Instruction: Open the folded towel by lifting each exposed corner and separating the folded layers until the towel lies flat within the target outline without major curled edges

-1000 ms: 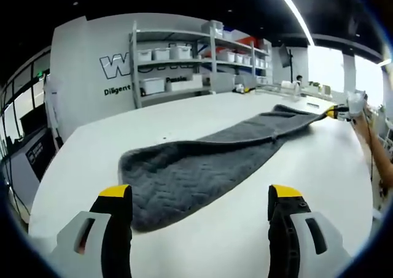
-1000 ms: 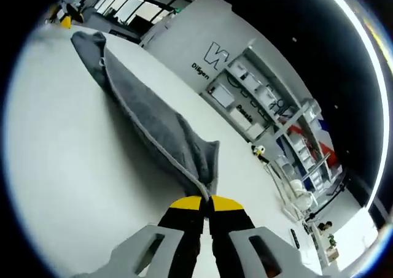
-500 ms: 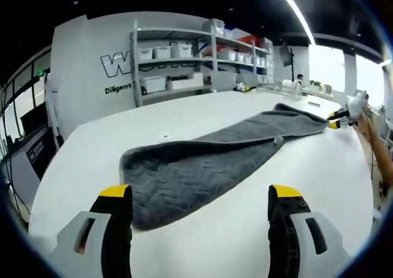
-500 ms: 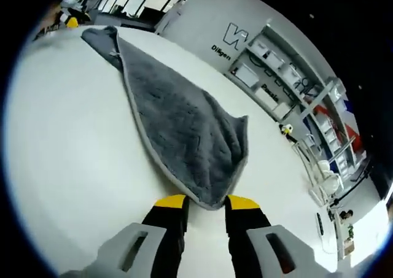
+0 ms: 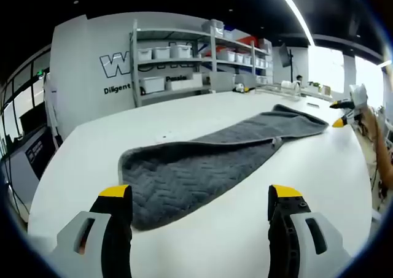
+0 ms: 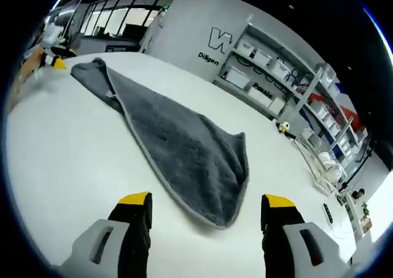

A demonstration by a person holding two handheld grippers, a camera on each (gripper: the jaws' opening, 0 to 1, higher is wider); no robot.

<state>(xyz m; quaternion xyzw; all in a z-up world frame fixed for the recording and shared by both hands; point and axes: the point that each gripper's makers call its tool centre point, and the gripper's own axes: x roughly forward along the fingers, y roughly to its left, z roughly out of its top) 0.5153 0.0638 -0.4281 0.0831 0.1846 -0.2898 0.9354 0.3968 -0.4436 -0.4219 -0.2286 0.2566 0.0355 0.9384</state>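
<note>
Your left tool (image 5: 199, 207) stands with its yellow-tipped jaws spread wide and nothing between them; the rounded near end of the long grey quilted towel (image 5: 202, 161) lies just ahead of it, flat on the white bench (image 5: 92, 149). From here the towel's far end narrows into a bunched fold whose layers you cannot separate by eye, and a small tab at its right edge is too small to read. Beyond that end, at the right edge of the left gripper view, your right tool (image 5: 341, 113) shows as little more than two yellow tips, and you cannot judge its opening from there.

The right gripper view settles it: your right tool (image 6: 209, 207) is also wide open and holds nothing, with the towel (image 6: 178, 143) lying just ahead of the jaws, its pale-bordered corner pointing between them without touching either. The towel runs away to a crumpled far end, where your left tool (image 6: 52, 61) appears tiny and indistinct. The metal shelving with white bins (image 6: 288, 81) stands against the wall beyond the bench (image 6: 61, 161); the wall lettering is cut off behind it.
</note>
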